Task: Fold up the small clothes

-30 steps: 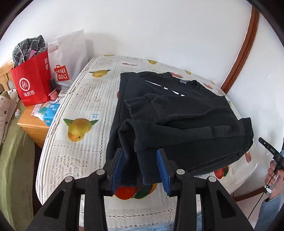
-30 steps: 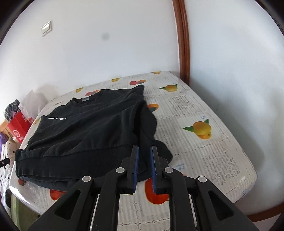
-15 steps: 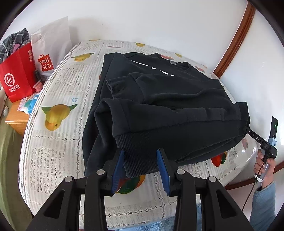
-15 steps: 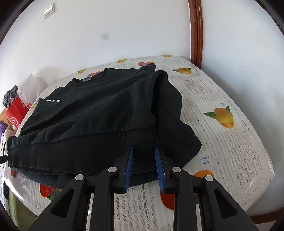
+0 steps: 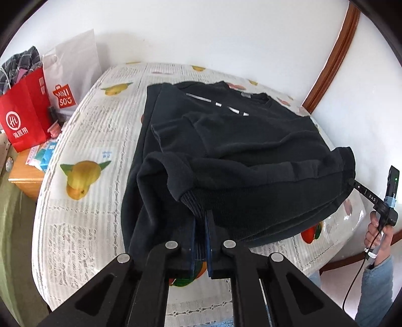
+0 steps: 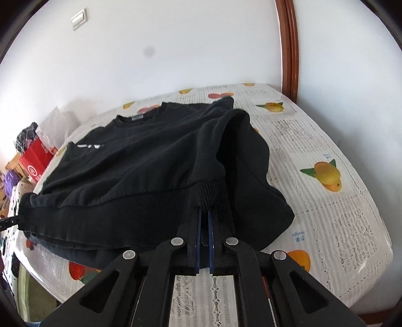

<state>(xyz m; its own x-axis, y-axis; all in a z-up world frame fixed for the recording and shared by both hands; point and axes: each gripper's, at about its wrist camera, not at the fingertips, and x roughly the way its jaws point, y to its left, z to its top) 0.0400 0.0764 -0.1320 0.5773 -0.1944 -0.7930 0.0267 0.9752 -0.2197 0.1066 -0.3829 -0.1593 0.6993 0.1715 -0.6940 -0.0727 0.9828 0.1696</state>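
1. A black sweatshirt [image 5: 251, 151] lies on a table, its sleeves folded in over the body and its collar toward the far wall. The left gripper [image 5: 201, 221] is clamped on the ribbed hem at the sweatshirt's near left corner; the right gripper [image 6: 204, 213] is clamped on the ribbed hem at the near right corner. Both pairs of jaws stand narrow with cloth between them.
2. Only the left wrist view shows the white stripes on the chest, a red paper bag [image 5: 23, 118], a white shopping bag [image 5: 72, 75], a small wooden cabinet [image 5: 25, 181] beside the table, and the person's right hand [image 5: 377, 226] holding the other tool's handle. Only the right wrist view shows the sweatshirt's right side bunched up in a hump, a wall switch [image 6: 80, 18] and a purple thing at the left edge.
3. The table wears a white lace-pattern tablecloth [image 5: 95, 140] printed with fruit. It stands against a white wall, with a brown wooden frame [image 6: 289, 47] at the right.
4. A second ago the left jaws stood wide around the hem and the right jaws were just short of it; now both have closed on it, and the near hem is lifted and stretched between them.
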